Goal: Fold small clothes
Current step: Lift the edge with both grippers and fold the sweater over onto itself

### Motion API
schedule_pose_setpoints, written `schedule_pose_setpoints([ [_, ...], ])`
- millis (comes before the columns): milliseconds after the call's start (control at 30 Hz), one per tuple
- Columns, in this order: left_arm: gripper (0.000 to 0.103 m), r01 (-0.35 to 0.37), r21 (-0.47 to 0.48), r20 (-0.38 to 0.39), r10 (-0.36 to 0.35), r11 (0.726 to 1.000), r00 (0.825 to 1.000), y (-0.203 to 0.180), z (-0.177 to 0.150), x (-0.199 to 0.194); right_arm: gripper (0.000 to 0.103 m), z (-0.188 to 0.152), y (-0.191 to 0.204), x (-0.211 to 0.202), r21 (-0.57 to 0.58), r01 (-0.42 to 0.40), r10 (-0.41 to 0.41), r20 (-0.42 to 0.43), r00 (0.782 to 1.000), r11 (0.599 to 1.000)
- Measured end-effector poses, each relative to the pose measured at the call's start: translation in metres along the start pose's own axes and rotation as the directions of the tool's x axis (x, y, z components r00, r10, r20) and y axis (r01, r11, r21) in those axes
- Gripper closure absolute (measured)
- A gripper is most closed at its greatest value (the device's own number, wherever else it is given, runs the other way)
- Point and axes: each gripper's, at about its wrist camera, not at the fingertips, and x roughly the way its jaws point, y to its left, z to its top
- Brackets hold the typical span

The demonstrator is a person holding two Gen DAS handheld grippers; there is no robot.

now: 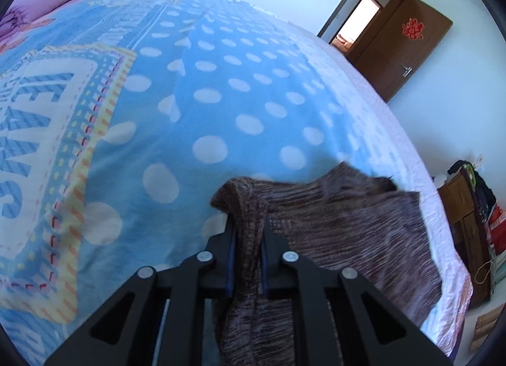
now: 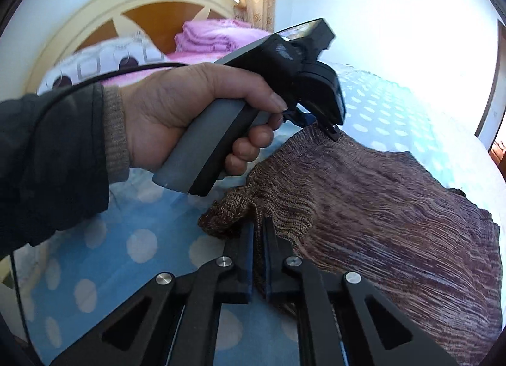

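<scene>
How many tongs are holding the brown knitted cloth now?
2. The right tongs pinch the near edge of the brown knitted cloth; the left tongs pinch its far corner.

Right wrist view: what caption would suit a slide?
Both grippers, right gripper and hand-held left gripper, pinch the brown knit garment on a polka-dot bedspread.

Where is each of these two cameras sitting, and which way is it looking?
Left wrist view: sits on the left claw, looking down its fingers over the dotted bedspread toward the door; claw shut on the brown knit garment.
Right wrist view: sits on the right claw, facing the headboard; shows the person's left hand holding the other claw.
Shared: garment, bedspread.
</scene>
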Motion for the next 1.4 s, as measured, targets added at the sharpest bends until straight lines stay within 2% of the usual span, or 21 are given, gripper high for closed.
schedule_pose_setpoints([
  [400, 0.091, 0.036, 0.079, 0.045, -0.039, 0.996, 0.998, -0.072, 0.018, -0.028, 0.100, -0.006, -0.070, -0.076, 0.210, 0.006, -0.036, 0.141, 0.989, 0.978],
  [700, 0.091, 0.097, 0.125, 0.038, -0.103, 0.987, 0.994, -0.131, 0.026, -0.028, 0.100, -0.036, -0.117, -0.118, 0.369, -0.037, -0.042, 0.205, 0.978, 0.929],
  [933, 0.091, 0.135, 0.140, 0.008, -0.138, 0.981, 0.990, -0.169, 0.032, -0.010, 0.100, -0.061, -0.156, -0.146, 0.450, -0.028, -0.081, 0.220, 0.972, 0.892],
  [1133, 0.091, 0.169, 0.158, -0.027, -0.166, 0.973, 0.986, -0.207, 0.030, 0.015, 0.100, -0.090, -0.190, -0.166, 0.548, -0.034, -0.099, 0.211, 0.972, 0.835],
  [1300, 0.091, 0.182, 0.202, -0.065, -0.172, 0.962, 0.983, -0.242, 0.025, 0.041, 0.100, -0.128, -0.211, -0.169, 0.620, -0.028, -0.097, 0.166, 0.981, 0.784],
  [1400, 0.091, 0.174, 0.246, -0.093, -0.156, 0.953, 0.983, -0.267, 0.016, 0.062, 0.100, -0.157, -0.231, -0.168, 0.698, -0.027, -0.103, 0.144, 0.984, 0.716],
])
